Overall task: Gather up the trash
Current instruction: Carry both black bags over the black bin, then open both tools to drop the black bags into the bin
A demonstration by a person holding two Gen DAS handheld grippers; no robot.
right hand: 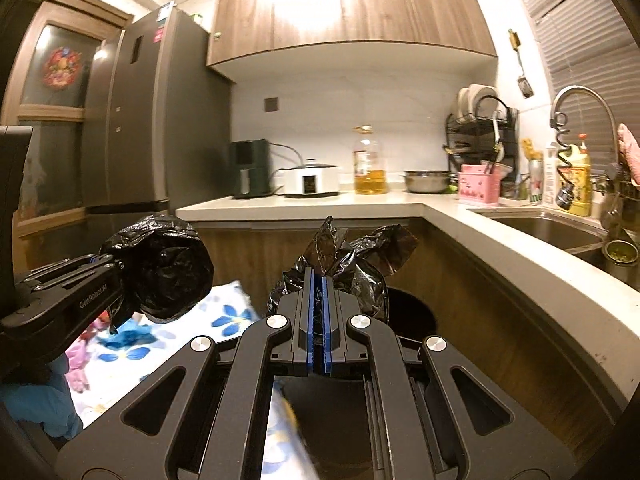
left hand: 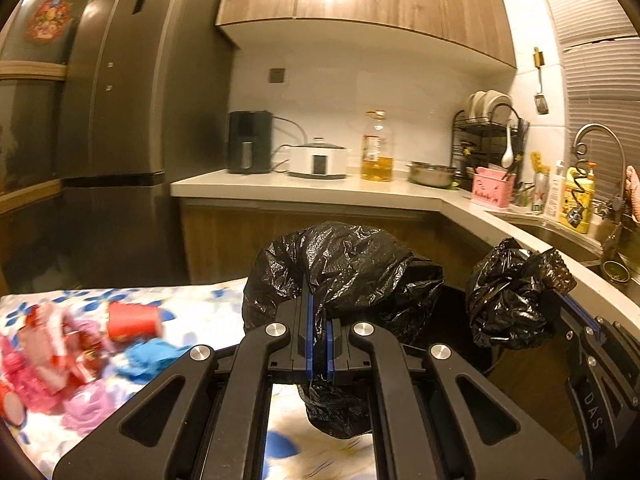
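Left gripper (left hand: 319,344) clamped on black bag film; right gripper (right hand: 319,322) pinched shut on another bunch of the same black trash bag (left hand: 344,268); I can't see the bag's mouth between them, both ends just wadded; trash pile (left hand: 68,344) sits on the floral cloth (left hand: 200,308), low and left of my left gripper, so that side is nearer; dark bin (right hand: 412,316) lies just ahead of the right.
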